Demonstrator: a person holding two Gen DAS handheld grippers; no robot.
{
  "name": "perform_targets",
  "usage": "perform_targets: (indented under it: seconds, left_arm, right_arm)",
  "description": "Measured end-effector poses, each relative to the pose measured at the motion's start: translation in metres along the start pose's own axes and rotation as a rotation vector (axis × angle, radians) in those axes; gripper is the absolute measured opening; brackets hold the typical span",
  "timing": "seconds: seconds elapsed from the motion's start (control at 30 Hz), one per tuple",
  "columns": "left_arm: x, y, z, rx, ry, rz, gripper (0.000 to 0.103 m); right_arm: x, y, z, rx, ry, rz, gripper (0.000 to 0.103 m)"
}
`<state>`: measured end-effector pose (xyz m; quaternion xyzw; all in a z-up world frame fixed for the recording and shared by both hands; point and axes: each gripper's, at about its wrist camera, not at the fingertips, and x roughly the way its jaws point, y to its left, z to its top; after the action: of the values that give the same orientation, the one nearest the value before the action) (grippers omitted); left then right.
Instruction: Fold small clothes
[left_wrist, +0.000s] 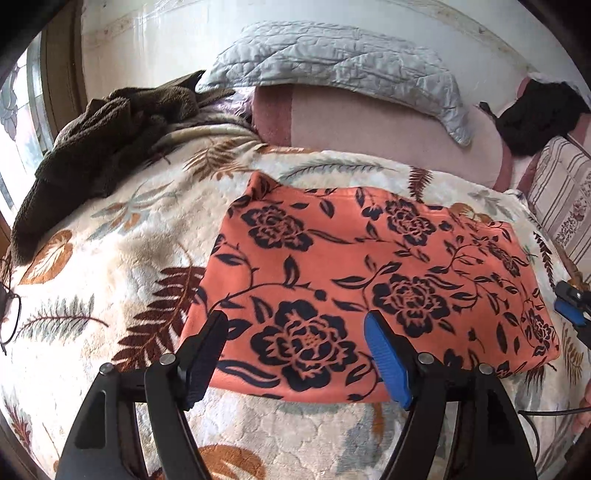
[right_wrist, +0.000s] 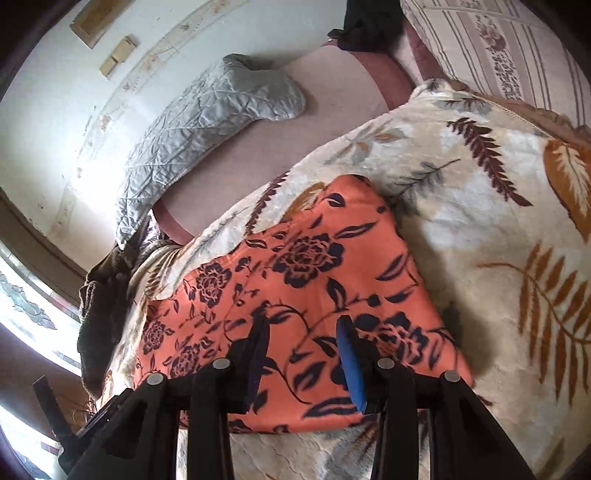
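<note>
At the far left a brown fleece lies heaped on the leaf-print blanket. Your left gripper hovers with its jaws released and nothing between them, over the near edge of the folded orange floral garment, which lies flat mid-blanket. Your right gripper hangs above the same garment, jaws parted and empty.

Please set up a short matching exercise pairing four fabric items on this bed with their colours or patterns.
Items:
1. folded garment
2. blanket
3. quilted cover
4. fuzzy garment

Descriptions:
A. dark brown
B. cream with a leaf print
C. orange with dark flowers
D. pale grey

Pairs: 1-C, 2-B, 3-D, 4-A
</note>
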<state>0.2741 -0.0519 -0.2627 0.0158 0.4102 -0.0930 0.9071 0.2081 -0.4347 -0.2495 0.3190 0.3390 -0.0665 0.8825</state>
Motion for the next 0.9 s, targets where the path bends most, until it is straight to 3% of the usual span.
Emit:
perform_targets:
  seconds: [0.13,0.23,0.33,0.4,0.5,0.73,0.8,0.87,0.9]
  left_arm:
    - [0.011,-0.027,0.004,0.104,-0.015,-0.002,0.08]
    - [0.031,-0.047,0.0,0.195,0.027,0.046,0.081]
    - [0.061,-0.051,-0.009,0.213,0.133,0.082,0.082]
    - [0.066,-0.046,-0.011,0.175,0.14,0.076,0.085]
    - [0.059,-0.045,-0.007,0.174,0.156,0.073,0.085]
    - [0.017,-0.041,-0.008,0.143,0.088,0.088,0.085]
    - [0.025,-0.036,-0.013,0.138,0.122,0.127,0.086]
    - [0.048,-0.029,-0.021,0.144,0.213,0.144,0.089]
    - [0.05,-0.026,-0.024,0.136,0.199,0.135,0.092]
  right_arm:
    - [0.043,0.026,0.0,-0.034,0.061,0.012,0.041]
    - [0.063,0.042,-0.005,-0.077,0.109,0.036,0.041]
    - [0.087,0.044,-0.013,-0.07,0.195,0.038,0.041]
    - [0.102,0.04,-0.021,-0.071,0.258,0.027,0.043]
    - [0.096,0.041,-0.022,-0.11,0.256,0.033,0.042]
    - [0.056,0.037,-0.036,-0.13,0.241,0.069,0.042]
    - [0.063,0.032,-0.046,-0.15,0.304,0.007,0.043]
    - [0.062,0.027,-0.05,-0.16,0.313,0.02,0.043]
    - [0.056,0.027,-0.049,-0.16,0.308,0.026,0.043]
